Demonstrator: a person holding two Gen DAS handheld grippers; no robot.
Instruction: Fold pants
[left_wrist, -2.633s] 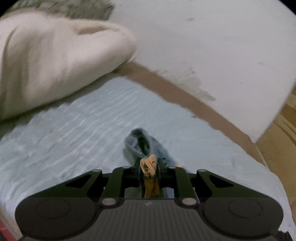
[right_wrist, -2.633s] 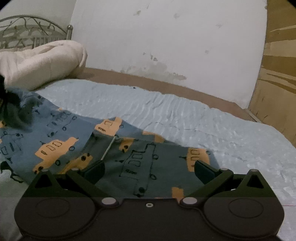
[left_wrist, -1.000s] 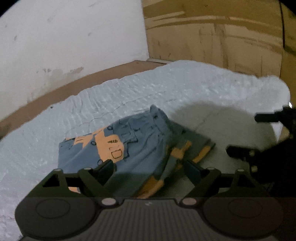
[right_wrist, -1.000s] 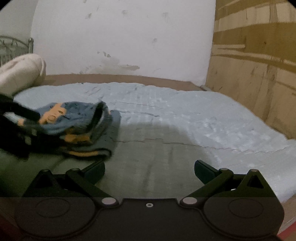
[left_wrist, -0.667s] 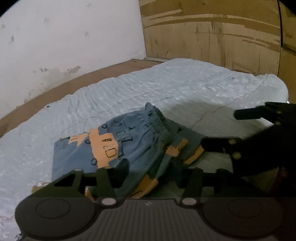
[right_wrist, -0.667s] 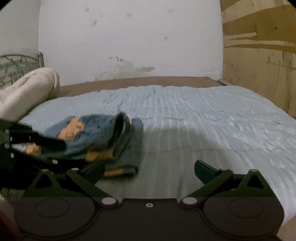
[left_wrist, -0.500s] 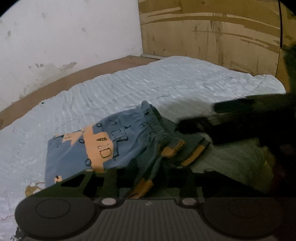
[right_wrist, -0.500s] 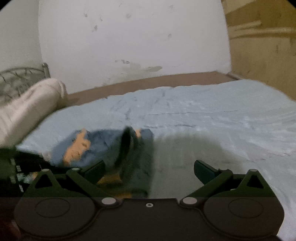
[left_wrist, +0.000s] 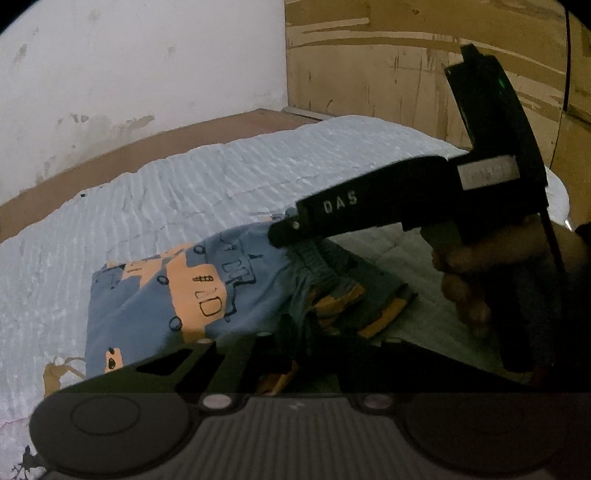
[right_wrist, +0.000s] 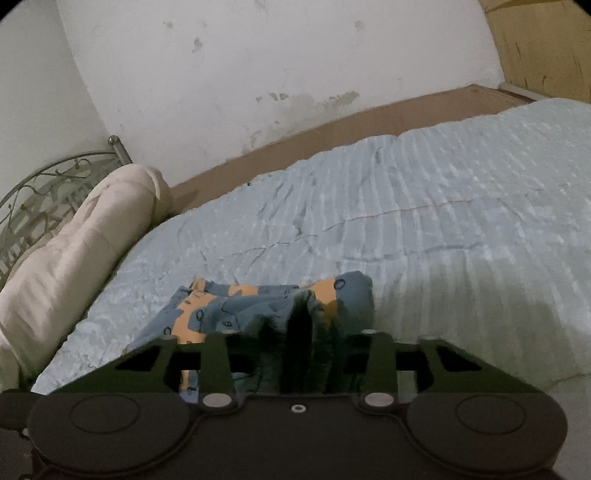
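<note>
The blue pants (left_wrist: 192, 295) with orange bus prints lie folded in a thick bundle on the light blue bedspread (left_wrist: 221, 184). My left gripper (left_wrist: 295, 347) is shut on the bundle's near edge. My right gripper (right_wrist: 299, 347) is shut on the dark waistband edge of the pants (right_wrist: 258, 306). In the left wrist view the right gripper (left_wrist: 284, 236) reaches in from the right and pinches the far side of the bundle, held by a hand (left_wrist: 465, 280).
A cream rolled blanket (right_wrist: 74, 240) lies at the head of the bed by a metal headboard (right_wrist: 40, 192). A white wall (right_wrist: 258, 55) runs behind the bed and a wooden panel (left_wrist: 406, 74) stands at the right. A brown mattress strip (left_wrist: 147, 144) borders the bedspread.
Both grippers were open over the bed; they have closed on the folded pants. The right gripper swung left to the bundle's far edge, and the left one moved in on the near edge.
</note>
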